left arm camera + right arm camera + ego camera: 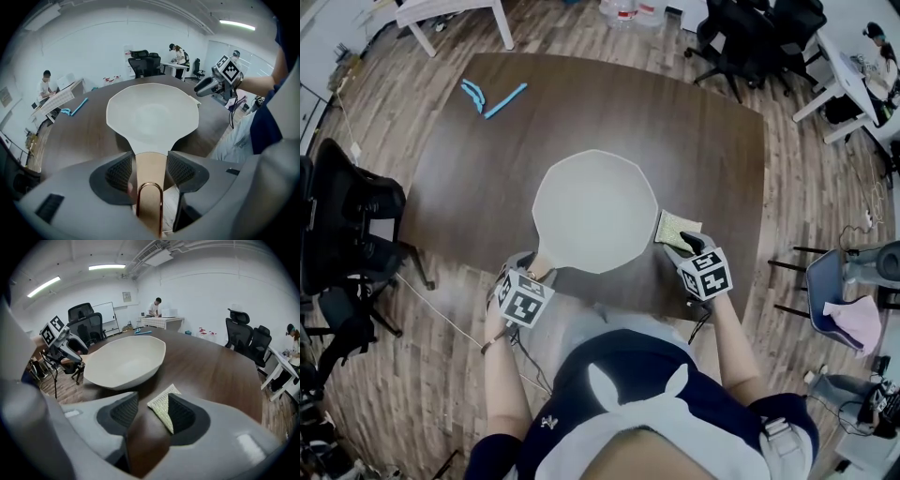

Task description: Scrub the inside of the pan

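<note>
A white pan (595, 211) sits on the dark wooden table (712, 159), its tan wooden handle (546, 267) pointing toward the near left edge. My left gripper (528, 277) is lowered over that handle. In the left gripper view the handle (151, 164) and its copper hanging loop (149, 201) lie between the open jaws. A yellow-green sponge (677, 226) lies flat on the table just right of the pan. My right gripper (682, 244) is open above it; in the right gripper view the sponge (164, 409) rests by the right finger (183, 416), ungripped.
Blue tools (487, 97) lie at the table's far left. A black office chair (347, 225) stands left of the table and more chairs (750, 37) at the back right. The table's near edge runs just below both grippers. People sit at desks in the background.
</note>
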`<control>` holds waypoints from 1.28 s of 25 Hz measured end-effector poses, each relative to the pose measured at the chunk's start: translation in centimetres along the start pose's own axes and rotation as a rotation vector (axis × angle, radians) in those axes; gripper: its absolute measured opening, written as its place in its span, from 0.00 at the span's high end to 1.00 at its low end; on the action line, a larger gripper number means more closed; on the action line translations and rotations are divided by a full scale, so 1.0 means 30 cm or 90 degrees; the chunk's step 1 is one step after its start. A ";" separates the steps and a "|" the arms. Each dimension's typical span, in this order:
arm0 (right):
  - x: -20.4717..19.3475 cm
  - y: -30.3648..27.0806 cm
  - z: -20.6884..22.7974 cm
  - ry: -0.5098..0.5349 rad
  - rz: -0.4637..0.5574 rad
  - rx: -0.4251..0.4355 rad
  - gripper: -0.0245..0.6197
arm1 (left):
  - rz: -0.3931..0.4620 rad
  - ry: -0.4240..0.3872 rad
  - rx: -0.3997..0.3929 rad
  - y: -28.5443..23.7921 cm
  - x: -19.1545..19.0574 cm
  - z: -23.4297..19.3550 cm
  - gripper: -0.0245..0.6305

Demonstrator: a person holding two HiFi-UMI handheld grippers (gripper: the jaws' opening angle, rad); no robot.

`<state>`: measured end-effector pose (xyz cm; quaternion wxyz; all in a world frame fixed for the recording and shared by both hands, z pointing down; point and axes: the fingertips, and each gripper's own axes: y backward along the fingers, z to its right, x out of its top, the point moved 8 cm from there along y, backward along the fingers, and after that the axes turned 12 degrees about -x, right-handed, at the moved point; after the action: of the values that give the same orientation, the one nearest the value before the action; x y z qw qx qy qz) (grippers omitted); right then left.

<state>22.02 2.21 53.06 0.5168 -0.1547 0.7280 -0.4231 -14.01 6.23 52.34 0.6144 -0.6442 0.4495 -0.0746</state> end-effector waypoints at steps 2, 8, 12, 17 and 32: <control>-0.035 -0.037 0.016 0.011 -0.022 -0.003 0.66 | -0.008 -0.002 -0.006 -0.011 -0.003 -0.009 0.62; -0.088 -0.143 0.072 0.100 -0.072 -0.024 0.66 | -0.056 -0.017 -0.027 -0.036 0.005 -0.005 0.62; -0.079 -0.198 0.096 0.130 -0.089 -0.020 0.66 | -0.067 -0.025 -0.026 -0.058 0.015 -0.016 0.62; -0.090 -0.222 0.129 0.113 -0.113 -0.002 0.66 | -0.073 -0.023 -0.035 -0.058 0.027 -0.011 0.62; -0.136 -0.214 0.159 -0.038 -0.109 -0.020 0.95 | -0.069 -0.004 0.003 -0.029 0.041 -0.001 0.62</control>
<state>26.58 -1.08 60.07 0.4975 -0.2367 0.7030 -0.4496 -12.90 5.24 52.53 0.6120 -0.6665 0.4121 -0.1068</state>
